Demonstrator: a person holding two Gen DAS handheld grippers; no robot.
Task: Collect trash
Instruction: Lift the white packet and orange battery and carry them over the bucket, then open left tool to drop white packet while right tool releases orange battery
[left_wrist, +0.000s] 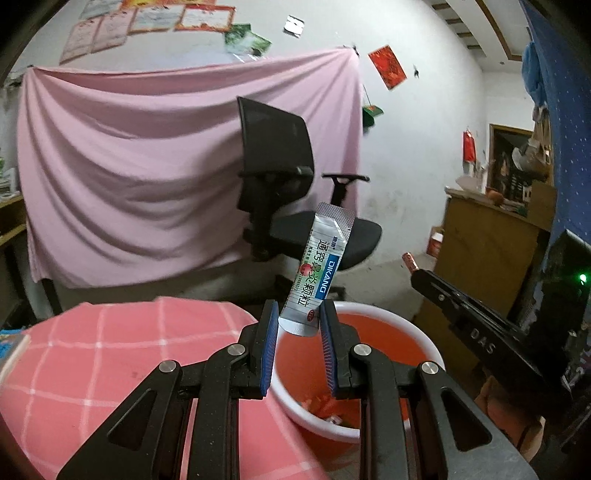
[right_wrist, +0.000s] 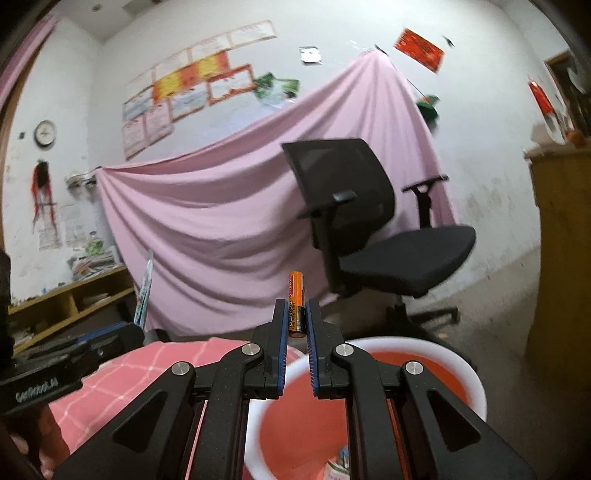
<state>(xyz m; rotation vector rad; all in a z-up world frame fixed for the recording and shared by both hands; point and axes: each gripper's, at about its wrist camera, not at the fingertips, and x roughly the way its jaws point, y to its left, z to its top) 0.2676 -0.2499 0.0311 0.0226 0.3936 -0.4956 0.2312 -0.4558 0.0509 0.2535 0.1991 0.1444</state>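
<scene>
Since my left gripper (left_wrist: 298, 325) pinches the light, floppy sachet (left_wrist: 317, 273) at 6 o'clock, right gripper (right_wrist: 296, 317) clamps 1 stiff, slick battery (right_wrist: 296, 306) mid-body.

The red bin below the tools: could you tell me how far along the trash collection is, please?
Done: some scraps already lie in the red bin. In hand: the left tool grips a sachet, and the right tool a battery. Left: dropping both in.
</scene>
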